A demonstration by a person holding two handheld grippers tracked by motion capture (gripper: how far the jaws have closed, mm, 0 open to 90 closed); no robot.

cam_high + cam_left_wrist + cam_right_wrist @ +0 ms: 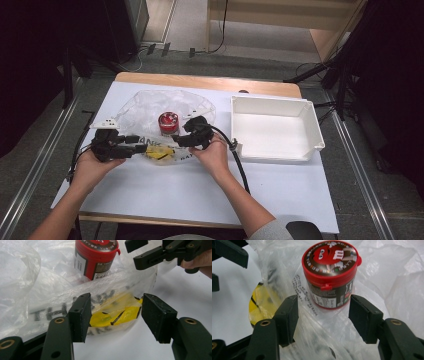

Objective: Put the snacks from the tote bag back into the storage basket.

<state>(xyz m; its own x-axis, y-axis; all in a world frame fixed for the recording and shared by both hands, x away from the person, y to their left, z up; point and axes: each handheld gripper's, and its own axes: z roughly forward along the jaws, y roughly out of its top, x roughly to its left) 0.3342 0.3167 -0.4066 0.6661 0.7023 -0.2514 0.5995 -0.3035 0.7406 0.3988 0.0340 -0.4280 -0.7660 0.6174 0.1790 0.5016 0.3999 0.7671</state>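
Both tongs spread at the mouth of a clear plastic bag on the white surface

The white bin (pixel 274 129) sits well right of the right tongs (pixel 184 140). The clear plastic bag (pixel 145 107) lies crumpled between and beyond both tongs (black lettering, a yellow patch at its near edge). Left tongs (pixel 115 312) stand wide, the bag's printed edge between the pads, no pinch visible. Right tongs (pixel 323 315) gape around the bagged red-lidded candy tub (pixel 330 275), upright, pads apart from it.

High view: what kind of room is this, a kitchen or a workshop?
Probably a lab or recording studio: a white-covered table, floor rails beside it, dark stands with cables, and handheld grippers working a plastic bag.
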